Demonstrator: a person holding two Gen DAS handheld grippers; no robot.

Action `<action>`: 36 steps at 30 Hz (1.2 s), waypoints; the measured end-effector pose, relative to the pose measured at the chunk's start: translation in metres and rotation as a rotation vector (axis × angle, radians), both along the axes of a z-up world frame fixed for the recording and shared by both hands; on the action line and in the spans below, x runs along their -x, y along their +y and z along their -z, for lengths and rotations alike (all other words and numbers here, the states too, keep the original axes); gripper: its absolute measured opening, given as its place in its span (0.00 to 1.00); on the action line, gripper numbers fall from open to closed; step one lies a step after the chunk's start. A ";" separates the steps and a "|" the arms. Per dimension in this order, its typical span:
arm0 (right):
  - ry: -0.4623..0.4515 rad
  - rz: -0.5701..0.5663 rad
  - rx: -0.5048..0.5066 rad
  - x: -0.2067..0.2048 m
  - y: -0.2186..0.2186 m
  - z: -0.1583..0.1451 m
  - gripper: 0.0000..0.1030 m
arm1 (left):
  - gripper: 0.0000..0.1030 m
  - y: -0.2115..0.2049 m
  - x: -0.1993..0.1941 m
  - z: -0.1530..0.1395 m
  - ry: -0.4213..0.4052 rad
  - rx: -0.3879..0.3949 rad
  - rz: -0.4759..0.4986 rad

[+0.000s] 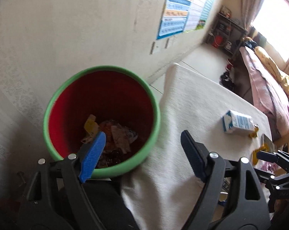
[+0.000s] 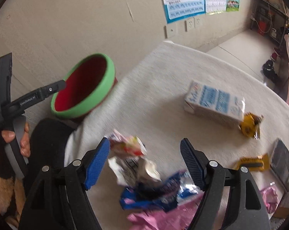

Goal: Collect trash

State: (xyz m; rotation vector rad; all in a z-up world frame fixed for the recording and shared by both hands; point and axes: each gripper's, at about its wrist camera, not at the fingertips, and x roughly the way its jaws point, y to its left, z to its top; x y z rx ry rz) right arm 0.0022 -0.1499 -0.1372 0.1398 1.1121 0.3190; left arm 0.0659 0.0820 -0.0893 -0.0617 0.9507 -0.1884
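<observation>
A red bin with a green rim [image 1: 101,122] stands beside the table's left edge, with several wrappers [image 1: 110,136] at its bottom; it also shows in the right wrist view [image 2: 83,90]. My left gripper [image 1: 142,140] is open and empty, hovering over the bin's near right rim and the table edge. My right gripper [image 2: 144,145] is open above a blurred pile of wrappers: a white-red one [image 2: 129,146], a white crumpled one [image 2: 136,169], a blue one [image 2: 159,193] and a pink one [image 2: 163,214]. A white-blue carton [image 2: 214,103] lies farther right.
The white-clothed table [image 2: 163,76] also holds yellow wrappers [image 2: 250,124] [image 2: 252,163], a pink wrapper [image 2: 269,197] and a dark box [image 2: 283,161] at the right edge. A wall with posters [image 2: 184,0] stands behind. A bed [image 1: 269,80] and shelf lie beyond the table.
</observation>
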 end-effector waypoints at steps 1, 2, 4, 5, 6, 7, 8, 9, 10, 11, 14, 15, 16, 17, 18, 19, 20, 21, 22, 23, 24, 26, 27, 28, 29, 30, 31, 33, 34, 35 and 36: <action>0.017 0.001 -0.014 0.004 -0.002 0.006 0.72 | 0.76 -0.013 0.002 0.005 0.016 -0.002 0.028; 0.027 -0.002 -0.023 0.005 -0.002 0.010 0.72 | 0.76 -0.021 0.004 0.009 0.032 0.001 0.044; 0.038 -0.035 -0.027 0.004 0.003 0.017 0.71 | 0.76 -0.035 0.007 0.015 0.062 0.014 0.067; 0.044 -0.051 -0.025 0.005 0.006 0.021 0.71 | 0.76 -0.040 0.009 0.016 0.070 0.019 0.077; 0.052 -0.063 -0.027 0.004 0.008 0.026 0.71 | 0.76 -0.044 0.012 0.017 0.074 0.019 0.087; 0.061 -0.074 -0.032 0.003 0.010 0.031 0.71 | 0.76 -0.049 0.014 0.016 0.075 0.014 0.099; 0.070 -0.086 -0.034 0.002 0.013 0.035 0.71 | 0.76 -0.052 0.016 0.016 0.075 0.009 0.106; 0.080 -0.100 -0.026 0.001 0.017 0.040 0.65 | 0.76 -0.054 0.017 0.017 0.077 0.005 0.111; 0.092 -0.122 -0.047 0.002 0.019 0.044 0.59 | 0.76 -0.055 0.018 0.018 0.080 0.002 0.114; 0.099 -0.128 -0.069 0.002 0.021 0.045 0.56 | 0.76 -0.056 0.019 0.018 0.084 0.002 0.115; 0.083 -0.140 -0.037 0.003 0.021 0.038 0.26 | 0.76 -0.058 0.022 0.020 0.097 0.004 0.114; 0.078 -0.128 -0.055 0.003 0.016 0.036 0.26 | 0.76 -0.058 0.022 0.021 0.101 0.005 0.115; 0.072 -0.112 -0.080 0.002 0.011 0.033 0.26 | 0.76 -0.059 0.022 0.021 0.103 0.006 0.117; 0.061 -0.095 -0.096 0.003 0.006 0.030 0.26 | 0.76 -0.059 0.023 0.021 0.104 0.006 0.119; 0.049 -0.078 -0.102 0.003 0.001 0.026 0.26 | 0.76 -0.060 0.024 0.022 0.104 0.008 0.121; 0.035 -0.056 -0.104 0.003 -0.005 0.022 0.26 | 0.76 -0.060 0.024 0.022 0.105 0.011 0.126; 0.018 -0.027 -0.106 0.002 -0.012 0.018 0.26 | 0.76 -0.061 0.024 0.022 0.108 0.013 0.133; 0.002 0.006 -0.108 0.002 -0.020 0.014 0.26 | 0.76 -0.063 0.025 0.022 0.111 0.015 0.141; -0.015 0.046 -0.106 0.001 -0.029 0.011 0.26 | 0.76 -0.065 0.025 0.023 0.114 0.018 0.154; -0.034 0.093 -0.097 0.000 -0.038 0.009 0.26 | 0.76 -0.068 0.026 0.024 0.116 0.019 0.169; -0.048 0.134 -0.088 0.000 -0.047 0.007 0.26 | 0.76 -0.071 0.027 0.025 0.118 0.020 0.185; -0.063 0.206 -0.091 0.001 -0.063 0.006 0.26 | 0.76 -0.080 0.030 0.028 0.119 0.014 0.222; -0.063 0.231 -0.103 0.001 -0.069 0.006 0.26 | 0.76 -0.086 0.032 0.030 0.120 0.011 0.248; -0.060 0.246 -0.116 0.001 -0.073 0.008 0.26 | 0.77 -0.091 0.033 0.032 0.121 0.006 0.271; -0.055 0.252 -0.122 0.001 -0.075 0.009 0.26 | 0.77 -0.097 0.035 0.035 0.124 -0.004 0.301; -0.050 0.253 -0.119 0.001 -0.074 0.011 0.26 | 0.77 -0.103 0.036 0.038 0.131 -0.016 0.330; -0.047 0.250 -0.114 0.001 -0.074 0.012 0.26 | 0.77 -0.111 0.037 0.043 0.146 -0.038 0.363; -0.039 0.237 -0.114 0.000 -0.073 0.012 0.26 | 0.77 -0.122 0.040 0.052 0.167 -0.081 0.409; -0.038 0.231 -0.112 -0.002 -0.072 0.013 0.26 | 0.76 -0.127 0.041 0.056 0.175 -0.095 0.426; -0.037 0.225 -0.108 -0.003 -0.071 0.013 0.26 | 0.76 -0.130 0.042 0.060 0.183 -0.106 0.438; -0.034 0.222 -0.106 -0.003 -0.070 0.014 0.26 | 0.74 -0.132 0.043 0.062 0.190 -0.113 0.444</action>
